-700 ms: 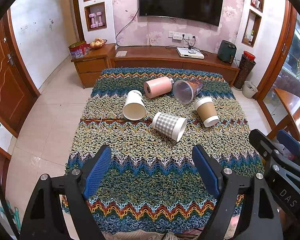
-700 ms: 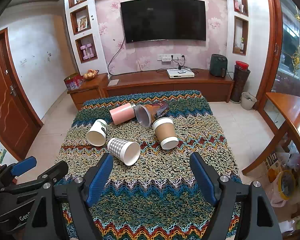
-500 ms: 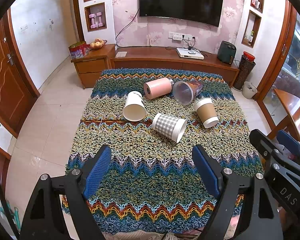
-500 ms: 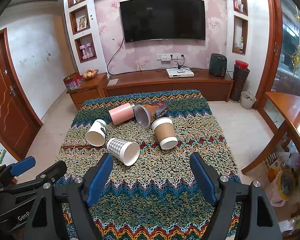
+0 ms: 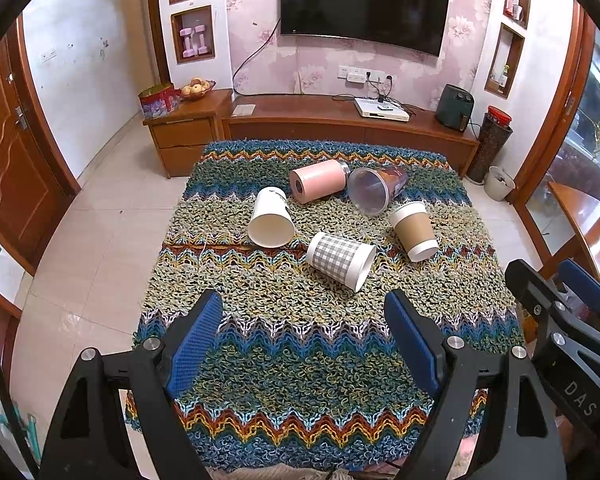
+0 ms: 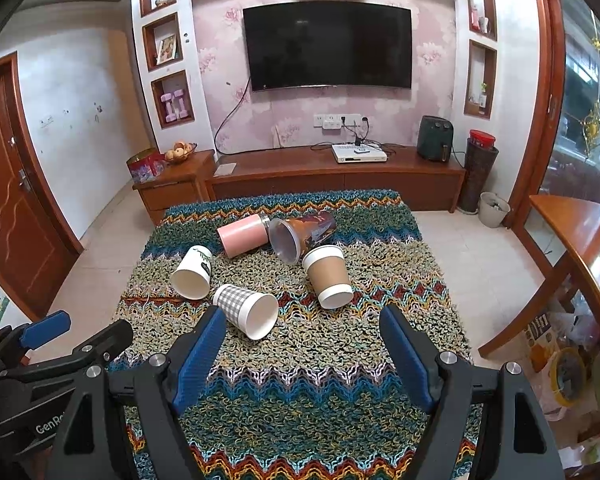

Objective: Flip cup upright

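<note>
Zigzag knitted cloth (image 5: 300, 360) beneath both my grippers | five cups on their sides ahead | checked cup (image 6: 246, 310) just beyond my right gripper (image 6: 302, 354), jaws wide, empty | left gripper (image 5: 304, 336) wide, empty

Both views are bright and evenly lit by soft daylight, strongest from the glass door (image 6: 580, 92) on the right. Shadows under the cups (image 5: 342, 256) are faint. The television (image 6: 328, 46) shows mild glare. Fisheye bending curves the door frames, corners go black, and focus stays sharp throughout.
</note>
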`<action>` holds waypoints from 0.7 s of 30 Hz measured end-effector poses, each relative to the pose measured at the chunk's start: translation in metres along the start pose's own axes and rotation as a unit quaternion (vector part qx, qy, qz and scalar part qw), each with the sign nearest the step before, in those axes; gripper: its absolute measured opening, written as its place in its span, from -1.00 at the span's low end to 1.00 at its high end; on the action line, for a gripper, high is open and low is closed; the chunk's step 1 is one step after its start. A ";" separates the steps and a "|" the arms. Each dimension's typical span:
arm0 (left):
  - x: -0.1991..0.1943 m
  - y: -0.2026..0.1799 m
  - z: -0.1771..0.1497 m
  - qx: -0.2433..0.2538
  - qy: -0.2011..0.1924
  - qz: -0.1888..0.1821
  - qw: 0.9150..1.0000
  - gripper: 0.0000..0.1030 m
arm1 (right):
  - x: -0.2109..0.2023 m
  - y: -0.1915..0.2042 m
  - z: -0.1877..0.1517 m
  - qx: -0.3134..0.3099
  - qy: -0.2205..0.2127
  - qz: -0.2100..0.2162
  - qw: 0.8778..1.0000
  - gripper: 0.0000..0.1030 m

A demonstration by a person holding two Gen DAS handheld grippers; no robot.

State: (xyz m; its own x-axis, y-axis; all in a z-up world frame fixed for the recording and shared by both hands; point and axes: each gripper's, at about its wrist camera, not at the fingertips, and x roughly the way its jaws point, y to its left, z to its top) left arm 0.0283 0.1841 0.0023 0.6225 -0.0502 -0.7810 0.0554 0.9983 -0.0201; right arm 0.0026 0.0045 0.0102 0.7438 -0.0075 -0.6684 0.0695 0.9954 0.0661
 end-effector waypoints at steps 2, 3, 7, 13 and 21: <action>-0.001 0.001 0.002 -0.003 -0.002 0.000 1.000 0.66 | 0.000 -0.001 0.002 0.002 -0.003 -0.001 1.000 0.55; -0.001 0.003 0.003 -0.005 -0.003 0.000 1.000 0.66 | -0.001 -0.001 0.003 0.004 -0.005 -0.001 1.000 0.55; 0.001 0.003 0.003 -0.004 -0.003 0.001 1.000 0.66 | -0.002 -0.004 0.005 0.010 -0.010 -0.003 1.000 0.55; 0.000 0.002 0.002 -0.001 -0.004 -0.002 1.000 0.66 | -0.002 -0.005 0.006 0.014 -0.009 0.007 1.000 0.55; 0.001 0.003 0.010 -0.003 -0.013 0.002 1.000 0.66 | -0.006 -0.001 0.014 -0.002 -0.029 -0.003 1.000 0.55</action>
State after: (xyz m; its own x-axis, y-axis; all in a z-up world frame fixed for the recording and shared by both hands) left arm 0.0366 0.1868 0.0080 0.6421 -0.0465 -0.7652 0.0473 0.9987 -0.0210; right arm 0.0068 0.0017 0.0245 0.7803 -0.0195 -0.6251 0.0718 0.9957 0.0585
